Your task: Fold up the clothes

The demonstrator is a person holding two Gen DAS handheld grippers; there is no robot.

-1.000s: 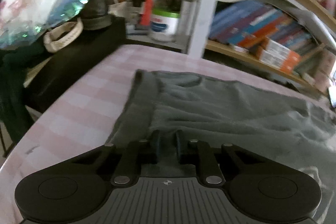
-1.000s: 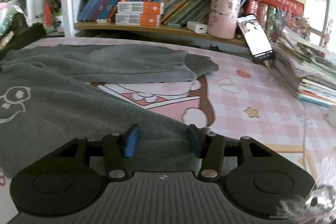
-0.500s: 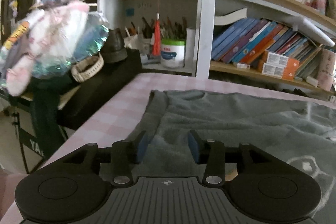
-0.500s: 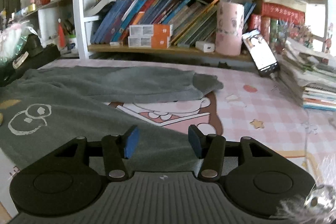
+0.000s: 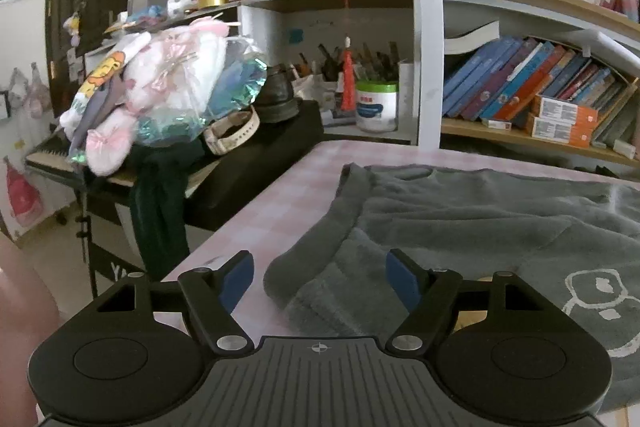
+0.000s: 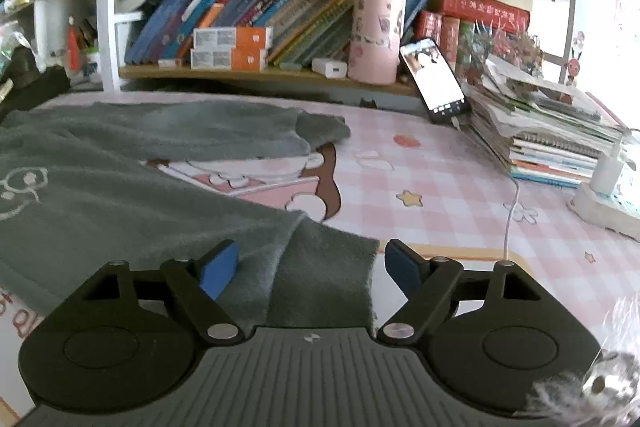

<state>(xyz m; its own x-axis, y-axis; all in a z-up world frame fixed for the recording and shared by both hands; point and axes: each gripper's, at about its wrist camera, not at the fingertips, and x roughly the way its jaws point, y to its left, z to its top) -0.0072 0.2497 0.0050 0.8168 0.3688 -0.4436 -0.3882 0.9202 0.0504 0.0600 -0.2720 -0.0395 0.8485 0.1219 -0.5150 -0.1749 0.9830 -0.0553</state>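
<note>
— So how far along is the folding being judged to be?

— Only partly, at most. The grey sweatshirt [image 6: 120, 203] is being shown spread over the pink checked table [image 6: 460, 195], not stacked into a compact bundle. One sleeve [image 6: 224, 131] is being seen laid across at the far side, towards the bookshelf [image 6: 280, 75], and another sleeve end [image 5: 316, 267] is being seen doubled near the table's left edge. Whether those are folds being made or just how the garment is lying cannot be told; the body itself is being left open and wide.

— And the jaws?

— Both pairs are being held wide apart, nothing being gripped. The left gripper [image 5: 320, 279] is being held just over the rolled cuff, the right gripper [image 6: 312, 267] just over a hem corner [image 6: 332, 267] by the near edge.

— How is the cloth looking?

— Thick, fleecy and soft, being rumpled into low ridges, with a white outline print [image 5: 596, 291] being shown on the front.
</note>
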